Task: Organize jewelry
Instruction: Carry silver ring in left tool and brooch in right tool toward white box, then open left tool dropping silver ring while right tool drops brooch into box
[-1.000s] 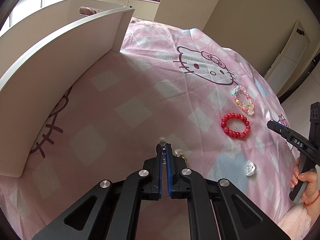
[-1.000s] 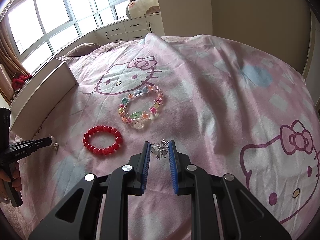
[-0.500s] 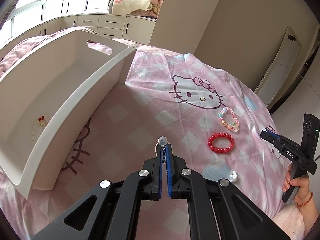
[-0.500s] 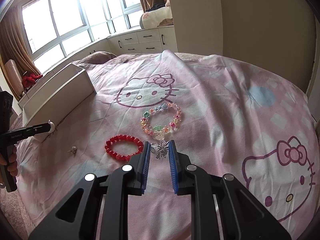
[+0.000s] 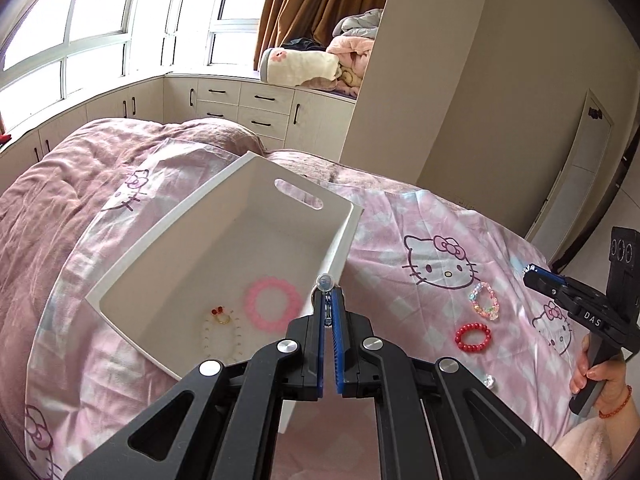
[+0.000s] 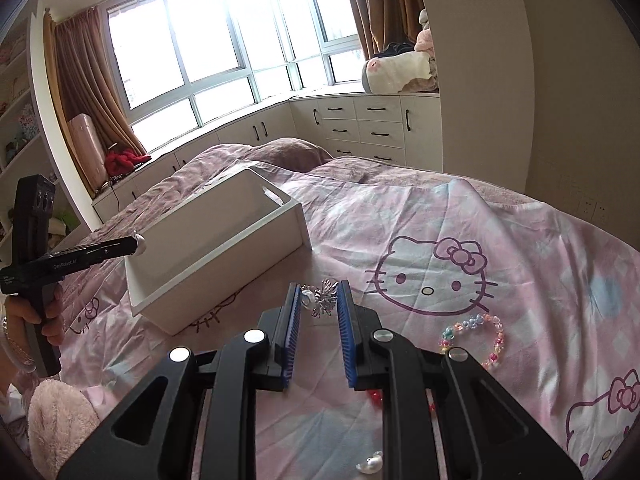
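While a small round-headed earring (image 5: 325, 282) is pinched in the left claw (image 5: 328, 308) above the smooth white plastic bin's (image 5: 224, 220) rim, a spiky silver brooch (image 6: 325, 298) is clamped in the right claw (image 6: 319, 300); glossy red (image 5: 473, 337) and pastel (image 5: 484, 301) bead bracelets are seen lying on the bed.

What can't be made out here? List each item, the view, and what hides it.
- Red bead bracelet, right wrist view: mostly hidden behind the right gripper.
- Clear-topped piece in the left gripper, left wrist view: its type is hidden between the shut pads.
- White bin, right wrist view: near wall hides its contents.
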A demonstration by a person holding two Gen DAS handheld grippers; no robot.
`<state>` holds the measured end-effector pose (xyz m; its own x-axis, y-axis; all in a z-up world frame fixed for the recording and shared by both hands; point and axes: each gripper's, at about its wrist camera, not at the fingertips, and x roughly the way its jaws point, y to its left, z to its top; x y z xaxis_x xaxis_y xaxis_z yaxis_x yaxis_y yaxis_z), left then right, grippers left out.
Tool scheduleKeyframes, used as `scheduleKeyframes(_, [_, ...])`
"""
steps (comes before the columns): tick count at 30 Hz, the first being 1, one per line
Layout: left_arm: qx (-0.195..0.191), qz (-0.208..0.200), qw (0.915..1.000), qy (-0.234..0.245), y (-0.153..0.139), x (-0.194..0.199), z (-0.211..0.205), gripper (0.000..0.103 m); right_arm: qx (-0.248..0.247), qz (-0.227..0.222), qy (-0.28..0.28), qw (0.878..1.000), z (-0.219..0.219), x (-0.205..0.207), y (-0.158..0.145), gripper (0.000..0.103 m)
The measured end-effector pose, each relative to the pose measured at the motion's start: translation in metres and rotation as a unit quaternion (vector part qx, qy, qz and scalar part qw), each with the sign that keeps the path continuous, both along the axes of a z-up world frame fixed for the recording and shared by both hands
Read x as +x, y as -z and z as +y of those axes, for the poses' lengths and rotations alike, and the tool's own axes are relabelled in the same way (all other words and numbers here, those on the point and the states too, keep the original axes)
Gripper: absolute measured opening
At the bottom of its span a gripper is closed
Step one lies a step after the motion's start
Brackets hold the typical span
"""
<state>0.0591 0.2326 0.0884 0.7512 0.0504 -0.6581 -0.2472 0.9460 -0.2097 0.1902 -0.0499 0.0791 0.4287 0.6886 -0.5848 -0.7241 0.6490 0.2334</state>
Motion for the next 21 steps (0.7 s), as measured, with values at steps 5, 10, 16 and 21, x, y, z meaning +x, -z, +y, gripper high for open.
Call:
scheduleKeyframes(5, [0.023, 0.013, 0.9993, -0.025, -0.011, -0.008, 0.043, 0.009, 0.014, -0.006, -0.037, 0.999, 0.057, 0.001, -0.022, 0.019])
scheduleKeyframes(10, [0.041, 0.047, 0.9976, -0.030, -0.005, -0.001, 0.076, 0.009, 0.016, -0.002, -0.070, 0.997, 0.118, 0.005, -0.032, 0.019])
scheduleKeyframes(16, [0.037, 0.100, 0.9942, -0.017, 0.022, 0.023, 0.098, 0.009, 0.000, 0.039, -0.106, 0.994, 0.193, 0.020, -0.015, 0.019])
scheduleKeyframes(21, [0.066, 0.130, 0.9892, -0.013, 0.043, 0.040, 0.100, 0.009, -0.049, 0.069, -0.123, 0.989, 0.247, 0.031, 0.019, 0.019])
